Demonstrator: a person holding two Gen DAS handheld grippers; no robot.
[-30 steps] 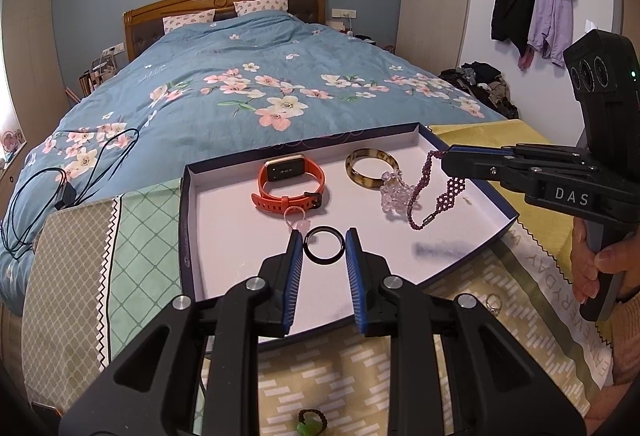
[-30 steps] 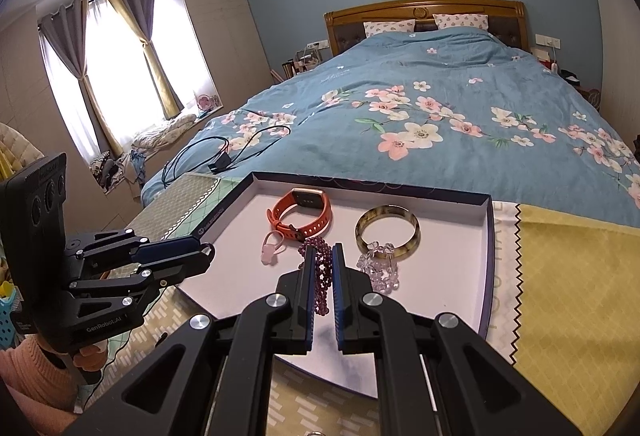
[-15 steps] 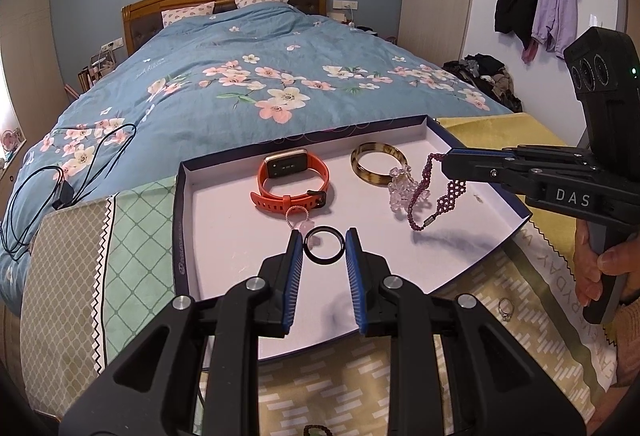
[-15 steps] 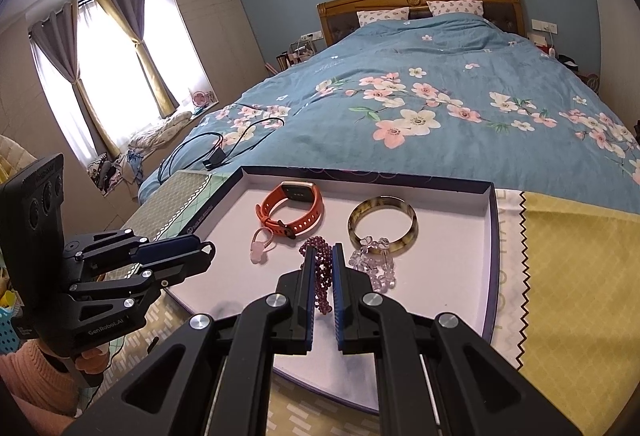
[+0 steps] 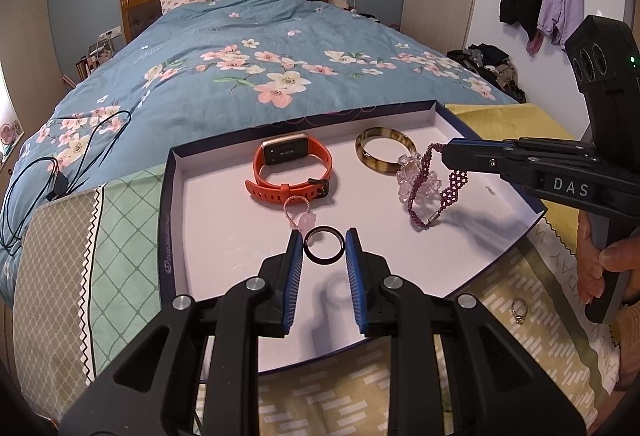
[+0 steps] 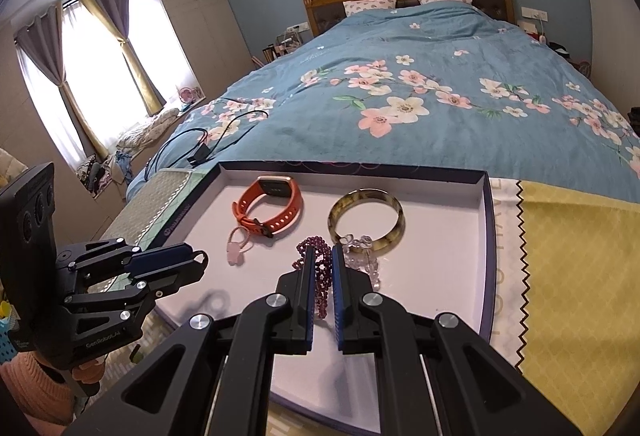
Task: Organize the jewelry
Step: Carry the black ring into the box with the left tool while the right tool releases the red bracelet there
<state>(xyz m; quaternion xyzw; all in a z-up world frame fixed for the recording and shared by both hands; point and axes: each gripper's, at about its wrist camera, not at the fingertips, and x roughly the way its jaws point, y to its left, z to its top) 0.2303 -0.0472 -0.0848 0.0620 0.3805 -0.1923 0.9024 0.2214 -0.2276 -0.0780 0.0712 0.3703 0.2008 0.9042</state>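
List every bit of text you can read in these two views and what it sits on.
"DAS": white letters on the black right gripper.
"GenRobot.AI": small print on the black left gripper, barely legible.
Dark blue tray rim: logo, too small.
Yellow patterned cloth: letters cut off, unreadable.

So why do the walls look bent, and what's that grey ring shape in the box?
Left wrist view: the fisheye lens bends the room's edges; the grey ring is the shadow of the black ring on the tray. Right wrist view: the window glares white.
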